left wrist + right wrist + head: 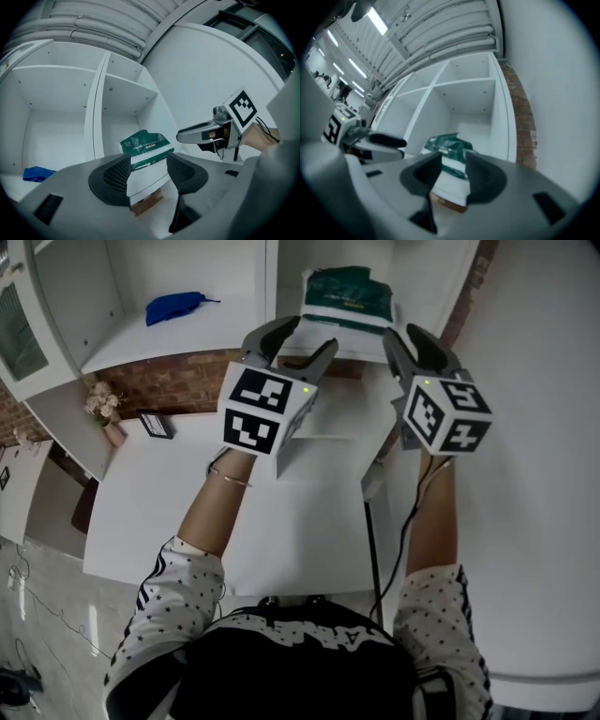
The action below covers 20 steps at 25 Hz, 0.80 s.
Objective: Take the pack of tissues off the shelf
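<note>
The green and white pack of tissues (347,298) lies on the white shelf (367,350) in the right-hand compartment, near its front edge. My left gripper (314,331) is held just in front of and below the pack, open, with nothing between its fingers. My right gripper (403,332) stands to the right of it, also open and empty. In the left gripper view the pack (146,145) shows beyond the gap of the left gripper (147,171), apart from it. The right gripper view shows the pack (450,147) likewise past the right gripper (453,171).
A blue cloth (173,306) lies in the left compartment. Below the shelf is a white table (281,521) with a small vase of flowers (101,404) and a dark framed card (155,425). Brick wall (178,381) shows behind; a white wall stands at the right.
</note>
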Each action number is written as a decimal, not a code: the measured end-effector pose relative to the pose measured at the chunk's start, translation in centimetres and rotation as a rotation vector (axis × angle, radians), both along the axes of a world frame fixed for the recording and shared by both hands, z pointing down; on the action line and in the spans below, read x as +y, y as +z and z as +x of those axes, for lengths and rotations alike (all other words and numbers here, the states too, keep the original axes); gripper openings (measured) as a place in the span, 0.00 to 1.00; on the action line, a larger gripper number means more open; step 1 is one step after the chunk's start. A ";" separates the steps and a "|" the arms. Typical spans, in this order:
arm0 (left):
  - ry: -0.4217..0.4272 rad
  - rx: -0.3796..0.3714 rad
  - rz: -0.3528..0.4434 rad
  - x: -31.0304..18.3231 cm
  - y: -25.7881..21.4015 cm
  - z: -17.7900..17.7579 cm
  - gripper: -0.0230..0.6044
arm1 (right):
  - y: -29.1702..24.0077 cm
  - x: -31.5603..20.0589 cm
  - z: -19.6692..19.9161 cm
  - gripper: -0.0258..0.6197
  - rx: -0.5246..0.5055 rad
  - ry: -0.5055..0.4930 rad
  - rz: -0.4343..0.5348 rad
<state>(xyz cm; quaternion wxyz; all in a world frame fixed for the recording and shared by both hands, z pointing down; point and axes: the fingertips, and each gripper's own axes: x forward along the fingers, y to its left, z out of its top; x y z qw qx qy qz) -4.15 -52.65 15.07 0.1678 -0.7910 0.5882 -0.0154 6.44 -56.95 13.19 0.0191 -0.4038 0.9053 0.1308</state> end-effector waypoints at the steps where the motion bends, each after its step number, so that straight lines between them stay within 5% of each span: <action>1: -0.008 0.000 -0.003 -0.1 0.0 -0.1 0.45 | 0.0 -0.8 -0.3 0.28 0.009 0.000 -0.012; 11: -0.059 -0.032 -0.019 -0.1 -0.4 -1.0 0.45 | 0.2 -5.5 -2.1 0.27 0.149 0.081 -0.052; 20: -0.064 -0.042 -0.051 -1.0 -0.8 -1.5 0.45 | 0.6 -5.1 -1.9 0.10 0.192 0.062 -0.056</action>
